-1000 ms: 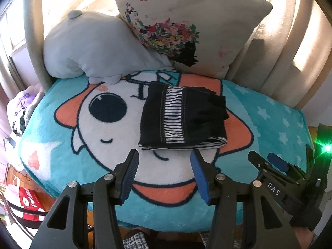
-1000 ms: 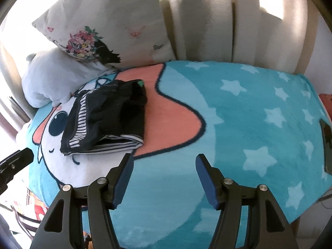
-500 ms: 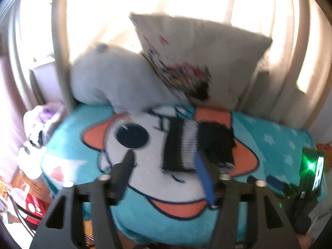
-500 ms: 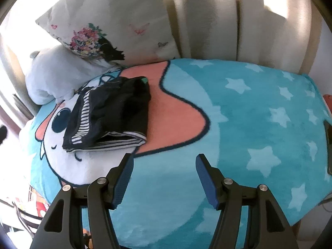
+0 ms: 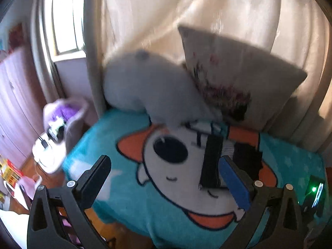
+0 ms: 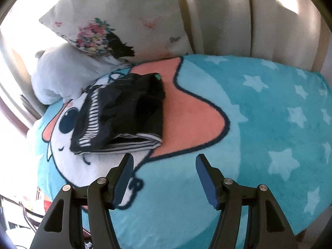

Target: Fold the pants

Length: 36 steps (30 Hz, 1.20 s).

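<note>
The pants [image 6: 120, 112] lie folded into a compact black bundle with striped trim on the cartoon blanket [image 6: 259, 112] covering the bed, below the pillows [image 6: 124, 20]. Soft, light and floppy, they likely need gripping at the layered front edge. The left hand-held gripper [image 5: 166, 178] and right hand-held gripper [image 6: 164, 174] both gape wide, empty.

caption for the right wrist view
Open right gripper above the blanket, near the folded pants.
</note>
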### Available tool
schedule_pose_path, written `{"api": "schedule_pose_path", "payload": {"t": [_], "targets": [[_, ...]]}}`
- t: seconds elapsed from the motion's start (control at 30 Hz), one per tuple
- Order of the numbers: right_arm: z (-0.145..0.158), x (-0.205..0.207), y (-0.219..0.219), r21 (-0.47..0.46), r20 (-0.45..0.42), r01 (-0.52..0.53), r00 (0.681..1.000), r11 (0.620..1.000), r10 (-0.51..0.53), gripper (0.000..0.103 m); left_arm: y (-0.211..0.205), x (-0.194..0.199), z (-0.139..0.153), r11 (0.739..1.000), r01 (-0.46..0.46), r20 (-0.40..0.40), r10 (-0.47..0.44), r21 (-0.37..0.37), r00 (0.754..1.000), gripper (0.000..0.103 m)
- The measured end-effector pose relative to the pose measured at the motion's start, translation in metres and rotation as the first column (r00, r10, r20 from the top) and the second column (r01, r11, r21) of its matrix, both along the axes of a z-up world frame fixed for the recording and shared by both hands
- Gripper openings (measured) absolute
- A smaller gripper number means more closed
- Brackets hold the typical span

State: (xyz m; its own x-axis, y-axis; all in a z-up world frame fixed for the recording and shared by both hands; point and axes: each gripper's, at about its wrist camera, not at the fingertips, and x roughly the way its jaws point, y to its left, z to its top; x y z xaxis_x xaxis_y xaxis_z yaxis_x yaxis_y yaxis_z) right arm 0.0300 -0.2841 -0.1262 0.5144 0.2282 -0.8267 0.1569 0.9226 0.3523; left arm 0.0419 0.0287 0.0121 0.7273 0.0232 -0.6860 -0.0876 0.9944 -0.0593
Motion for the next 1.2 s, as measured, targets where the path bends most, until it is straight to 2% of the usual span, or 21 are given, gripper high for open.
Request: {"api": "schedule_pose_path", "payload": {"t": [0.1,0.23,0.37,0.47,0.7,0.9,1.2], "targets": [[-0.008,0.010,-0.010,0.052,-0.032,0.019,0.999,0.998,-0.018,0.067,0.001,0.027,-0.030,0.997,0.040,-0.105,-0.047,-0.070,0.993,0.103],[-0.013,0.033,-0.027,0.232,-0.027,-0.001,1.000,0.973,0.008,0.069,-0.011,0.068,-0.068,0.986,0.080,-0.202,-0.109,-0.145,0.973,0.103],[-0.017,0.061,-0.025,0.274,-0.045,-0.042,0.997,0.961,0.057,0.071,-0.024,0.105,-0.098,0.973,0.119,-0.254,-0.168,-0.197,0.952,0.103],[-0.020,0.080,-0.020,0.273,-0.059,-0.029,0.997,0.962,0.047,0.071,-0.031,0.125,-0.112,0.977,0.129,-0.285,-0.174,-0.168,0.943,0.103],[-0.018,0.092,-0.017,0.170,-0.075,0.040,0.997,0.985,-0.028,0.071,-0.040,0.125,-0.099,0.987,0.153,-0.205,-0.158,-0.039,0.966,0.103],[-0.012,0.087,-0.018,0.115,-0.063,0.080,0.995,0.990,-0.073,0.071,-0.046,0.120,-0.092,0.984,0.178,-0.181,-0.174,0.005,0.968,0.103],[-0.008,0.072,-0.007,0.086,-0.062,0.060,0.997,0.994,-0.055,0.071,-0.052,0.101,-0.083,0.979,0.202,-0.159,-0.198,0.006,0.967,0.103]]}}
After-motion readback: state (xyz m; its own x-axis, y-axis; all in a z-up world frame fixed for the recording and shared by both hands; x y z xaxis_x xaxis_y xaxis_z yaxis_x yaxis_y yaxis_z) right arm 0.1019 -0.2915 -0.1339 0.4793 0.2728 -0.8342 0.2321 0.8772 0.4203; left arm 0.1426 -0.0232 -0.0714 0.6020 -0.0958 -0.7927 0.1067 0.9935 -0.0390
